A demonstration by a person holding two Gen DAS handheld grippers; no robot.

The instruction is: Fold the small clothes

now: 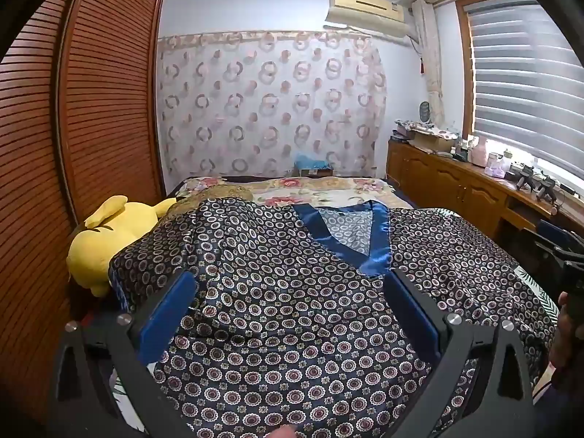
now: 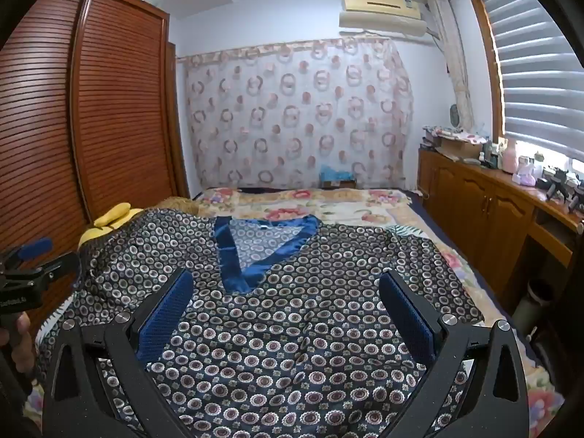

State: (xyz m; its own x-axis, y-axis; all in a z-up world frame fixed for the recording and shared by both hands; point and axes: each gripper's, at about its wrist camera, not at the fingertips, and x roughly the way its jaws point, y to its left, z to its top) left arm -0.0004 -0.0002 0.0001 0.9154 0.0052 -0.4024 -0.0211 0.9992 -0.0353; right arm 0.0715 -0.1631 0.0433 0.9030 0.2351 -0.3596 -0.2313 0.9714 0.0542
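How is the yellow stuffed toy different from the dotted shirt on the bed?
The yellow stuffed toy is plain and puffy; the dotted shirt is patterned with little circles and thin. The toy sits at the bed's edge by the wardrobe, partly hidden; the shirt lies spread out flat. Both are soft.

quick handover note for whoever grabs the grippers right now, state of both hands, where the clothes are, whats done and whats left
Left gripper: jaws wide open, nothing between the pads, hovering over the garment's left half.
Right gripper: jaws wide open, holding nothing, hovering over the middle of the garment.
Patterned top: dark, ring-printed, with a blue V-neck trim, spread flat on the bed, neckline at the far end. Its left sleeve lies up against the yellow plush toy.
Done: the top looks laid out, with no fold in it yet.
Left: all folding. Probably start by bringing the sleeves in, then fold the body.
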